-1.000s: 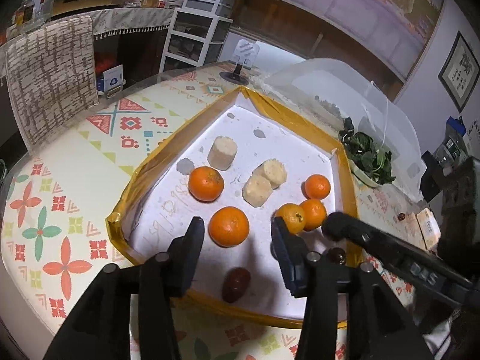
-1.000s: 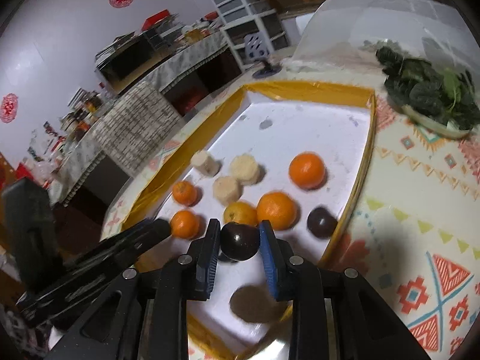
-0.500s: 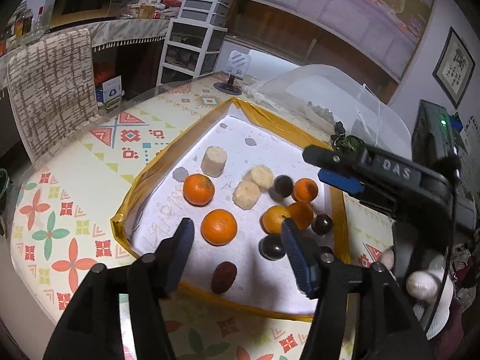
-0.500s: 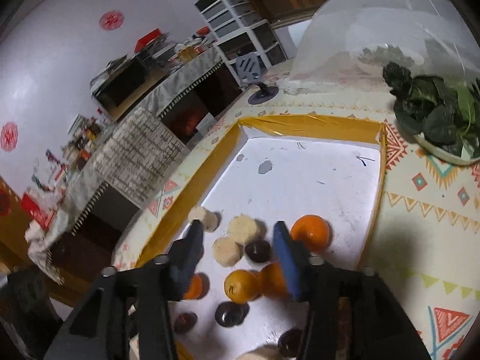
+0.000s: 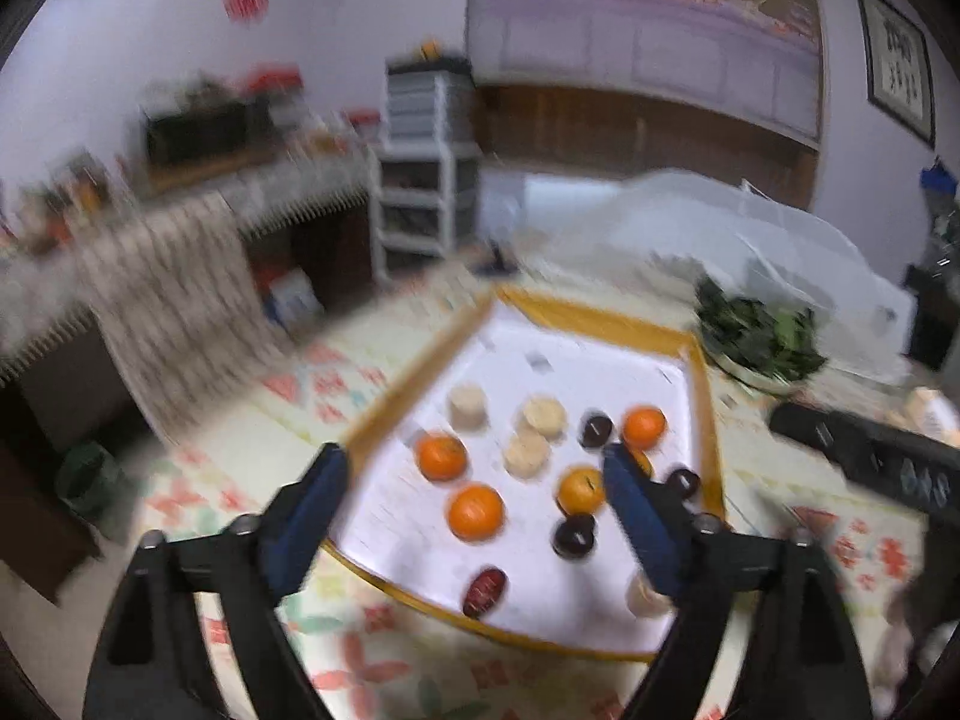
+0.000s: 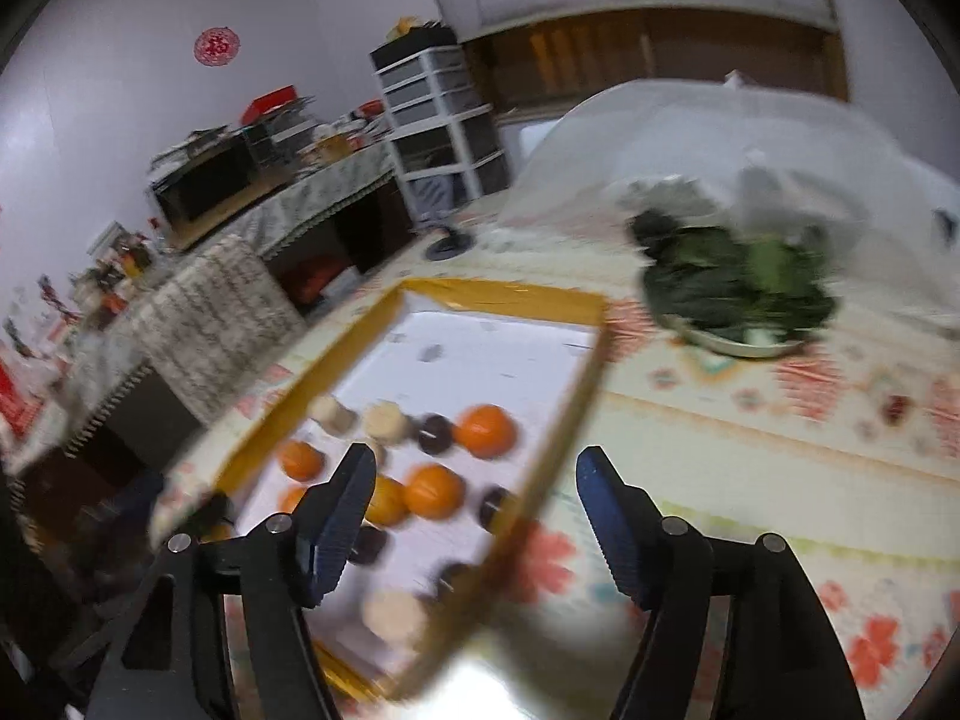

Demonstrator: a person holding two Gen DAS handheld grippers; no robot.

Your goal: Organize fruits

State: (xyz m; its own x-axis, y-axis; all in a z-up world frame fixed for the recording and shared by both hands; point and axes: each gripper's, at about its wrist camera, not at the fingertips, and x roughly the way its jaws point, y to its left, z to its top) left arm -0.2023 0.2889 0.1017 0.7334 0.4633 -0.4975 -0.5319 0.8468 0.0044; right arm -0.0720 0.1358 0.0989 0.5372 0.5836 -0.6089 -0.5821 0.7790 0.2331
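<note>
Both grippers empty, jaws just been opening, nothing between the pads. Left gripper (image 5: 474, 480) spread wide, right gripper (image 6: 474, 480) about half open. Fruit all sits in the tray (image 5: 705, 414): 5 oranges, several dark plums and pale chunks.

Key relation: left gripper looks straight down the tray, nearest orange (image 5: 475, 512) dead ahead and below, between its jaws in view. Right gripper hangs over the tray's right rim (image 6: 564, 432), fruit off to its left. My read: left is better placed. Frames blurred.

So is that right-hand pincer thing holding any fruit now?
No. The right gripper is open and has just been opening; nothing sits between its blue fingers, only the yellow-rimmed white tray beyond.
</note>
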